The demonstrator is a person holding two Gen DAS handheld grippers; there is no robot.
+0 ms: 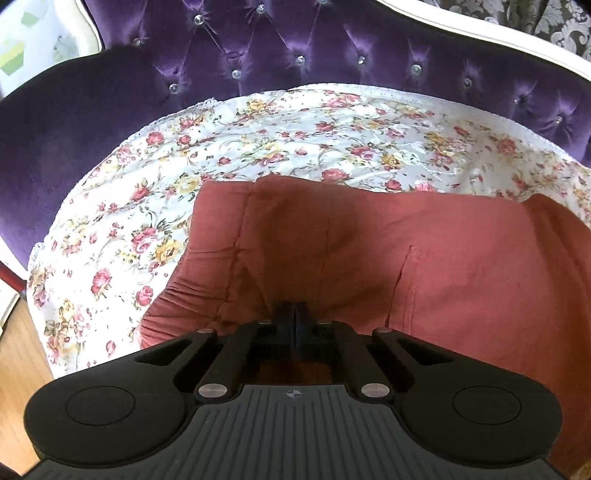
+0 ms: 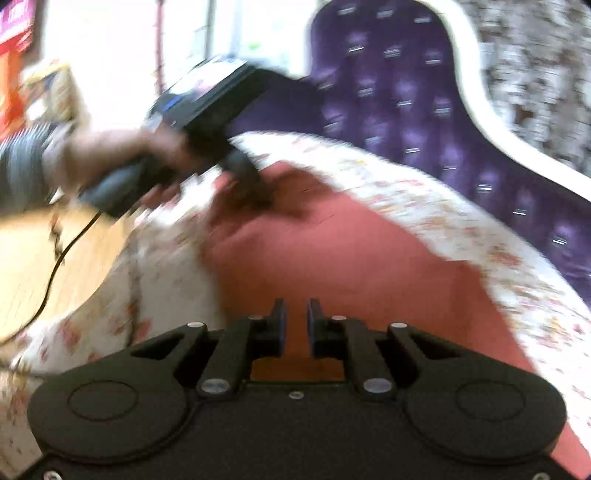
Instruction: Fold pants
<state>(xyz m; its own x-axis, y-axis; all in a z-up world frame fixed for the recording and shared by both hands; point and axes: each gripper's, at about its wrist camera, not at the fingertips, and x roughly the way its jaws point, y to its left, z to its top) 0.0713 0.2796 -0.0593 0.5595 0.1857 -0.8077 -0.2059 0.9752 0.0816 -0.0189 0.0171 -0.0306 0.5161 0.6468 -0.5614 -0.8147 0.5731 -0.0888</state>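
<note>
Left wrist view: left hand-held gripper (image 1: 294, 314) pinches the partly folded pants (image 1: 369, 240); right hand-held gripper (image 2: 295, 321) hangs empty, slightly parted; final folds likely remain.

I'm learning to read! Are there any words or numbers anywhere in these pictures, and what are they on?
No words can be read here.
Red and pink sign, top left of the right wrist view: it has white marks, too blurred to read.
Pants, floral cover, purple sofa: no writing.
</note>
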